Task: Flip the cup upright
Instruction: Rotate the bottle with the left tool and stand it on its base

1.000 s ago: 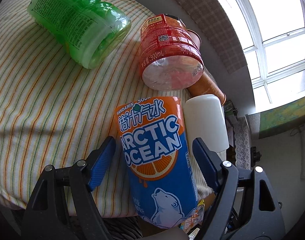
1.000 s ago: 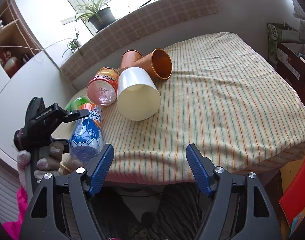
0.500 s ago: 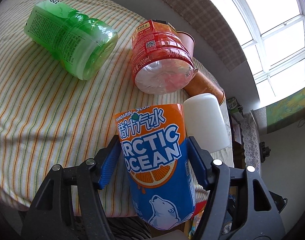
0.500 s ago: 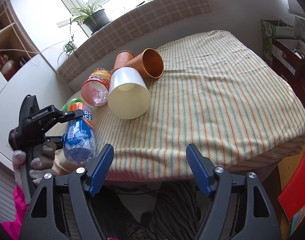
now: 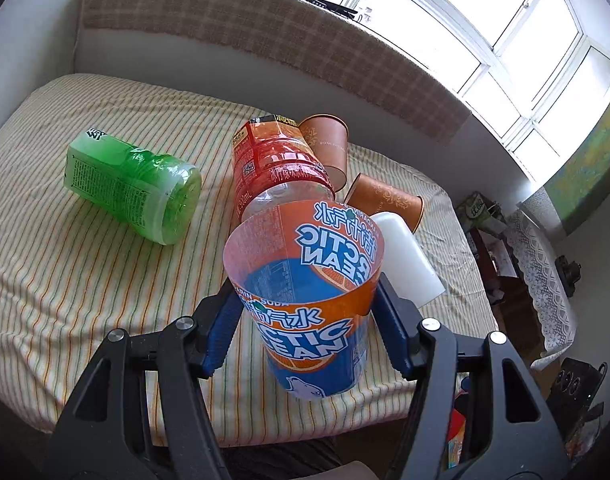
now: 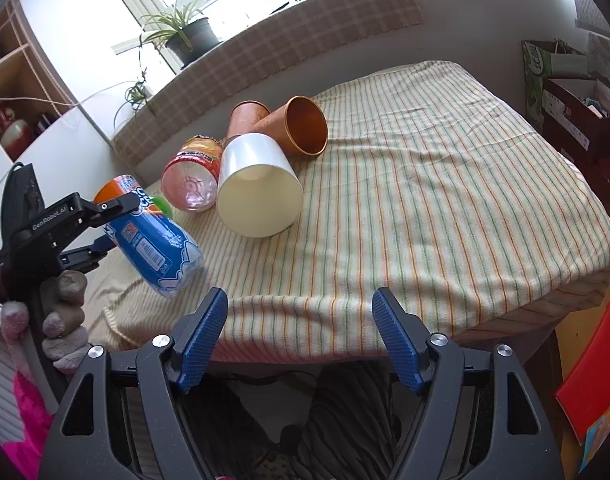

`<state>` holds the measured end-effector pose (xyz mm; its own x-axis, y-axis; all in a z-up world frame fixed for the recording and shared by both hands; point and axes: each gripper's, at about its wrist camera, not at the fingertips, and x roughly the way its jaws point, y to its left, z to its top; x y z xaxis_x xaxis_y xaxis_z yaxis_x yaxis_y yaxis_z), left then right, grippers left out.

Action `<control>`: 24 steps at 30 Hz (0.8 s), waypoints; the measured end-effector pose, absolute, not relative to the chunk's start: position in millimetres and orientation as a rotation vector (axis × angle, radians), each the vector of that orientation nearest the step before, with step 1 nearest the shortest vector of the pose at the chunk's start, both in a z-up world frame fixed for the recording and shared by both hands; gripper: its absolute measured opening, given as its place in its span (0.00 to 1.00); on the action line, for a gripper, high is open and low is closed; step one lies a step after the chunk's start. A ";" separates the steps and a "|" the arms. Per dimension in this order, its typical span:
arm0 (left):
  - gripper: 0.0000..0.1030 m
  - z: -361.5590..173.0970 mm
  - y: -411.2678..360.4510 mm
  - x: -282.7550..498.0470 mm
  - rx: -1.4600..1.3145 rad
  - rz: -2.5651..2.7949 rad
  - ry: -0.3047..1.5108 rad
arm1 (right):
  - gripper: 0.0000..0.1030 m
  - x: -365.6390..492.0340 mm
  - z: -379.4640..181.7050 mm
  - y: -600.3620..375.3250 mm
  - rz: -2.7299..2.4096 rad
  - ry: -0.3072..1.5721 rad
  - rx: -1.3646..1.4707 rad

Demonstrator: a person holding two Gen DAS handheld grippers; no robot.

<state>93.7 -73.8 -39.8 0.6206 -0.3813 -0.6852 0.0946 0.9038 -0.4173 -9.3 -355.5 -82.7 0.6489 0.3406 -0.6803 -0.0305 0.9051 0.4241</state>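
Firmly clamped in left gripper (image 5: 305,320): orange-and-blue cup (image 5: 309,308) cut from an Arctic Ocean bottle, blue fingers pressing both sides, open mouth facing the left wrist lens at frame centre. Seen from the right wrist view, same cup (image 6: 153,236) at left of frame, tilted, lifted clear of the cloth, closed base pointing down toward the table edge. Right gripper (image 6: 299,336) released, jaws spread wide, touching nothing, hovering at lower centre before the table edge.

Partly hidden behind the held cup: red cut bottle (image 5: 273,164) and white cup (image 5: 409,264), both lying on their sides. Two brown paper cups (image 6: 293,128) also toppled, one partly masked by the white cup. Green cut bottle (image 5: 133,184) lying at left of frame.

Surface: striped tablecloth (image 6: 445,184) over a table. Behind: checked cloth on the sill, potted plant (image 6: 185,36), bright windows
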 end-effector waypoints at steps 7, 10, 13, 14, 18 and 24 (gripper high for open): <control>0.62 -30.8 -90.6 85.6 -0.196 -0.219 0.782 | 0.72 -8.8 -84.8 -355.1 0.218 0.851 0.396; 0.62 -31.9 -97.6 84.1 -0.144 -0.206 0.767 | 0.72 -8.8 -85.2 -354.7 0.218 0.853 0.397; 0.62 -33.1 -104.1 81.1 -0.106 -0.201 0.757 | 0.72 -9.4 -84.9 -354.0 0.217 0.853 0.394; 0.62 -33.1 -106.8 80.2 -0.093 -0.199 0.753 | 0.72 -9.6 -84.5 -353.9 0.216 0.853 0.393; 0.62 -34.6 -116.9 76.5 -0.044 -0.197 0.743 | 0.72 -9.2 -83.3 -353.7 0.210 0.851 0.393; 0.62 -35.1 -127.7 73.6 -0.013 -0.213 0.738 | 0.72 -9.0 -82.6 -353.8 0.207 0.851 0.390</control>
